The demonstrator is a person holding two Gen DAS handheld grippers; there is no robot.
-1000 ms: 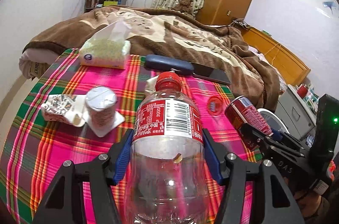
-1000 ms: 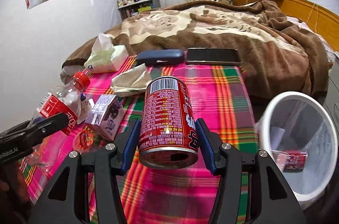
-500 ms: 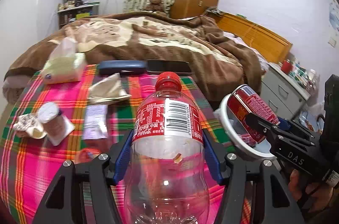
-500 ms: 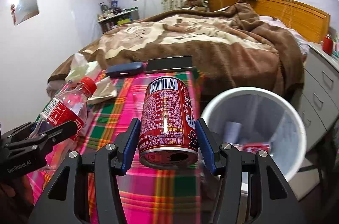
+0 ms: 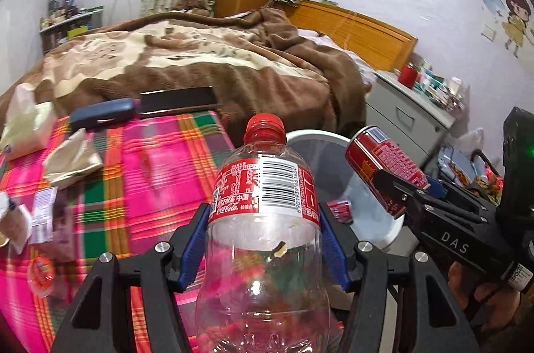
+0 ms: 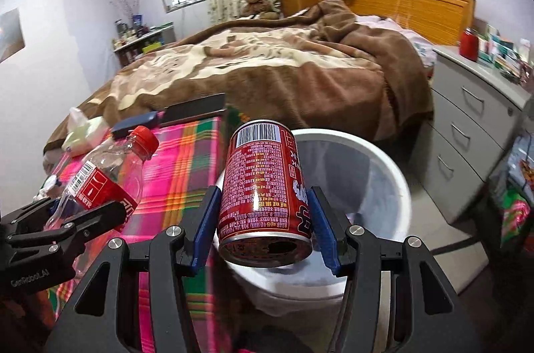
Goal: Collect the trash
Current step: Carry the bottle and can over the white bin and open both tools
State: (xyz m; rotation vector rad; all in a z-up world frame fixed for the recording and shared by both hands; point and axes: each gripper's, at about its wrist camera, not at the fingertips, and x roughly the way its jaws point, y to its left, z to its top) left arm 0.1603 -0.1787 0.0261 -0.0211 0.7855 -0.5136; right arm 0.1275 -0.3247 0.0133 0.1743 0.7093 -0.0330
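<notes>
Red can (image 6: 265, 186) clamped in right gripper (image 6: 265, 231) over bin (image 6: 380, 159), bottle (image 5: 263, 219) clamped in left gripper (image 5: 263, 249)

Clear bottle (image 5: 263, 219) with red cap and label; dark red can (image 6: 265, 186); white bin (image 6: 393, 172); pink-green plaid counter (image 5: 157, 152); brown blanket (image 5: 200, 66).

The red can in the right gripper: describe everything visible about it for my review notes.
The red can is a metal drink can with white and yellow small print and a white barcode panel near its far end. It is held in the air between the blue-padded fingers of the right gripper, which press on both its sides. It is tipped, silver opened end toward the camera. It hangs in front of the white trash bin, beside the plaid table. The left view shows it tilted by the bin's rim.
</notes>
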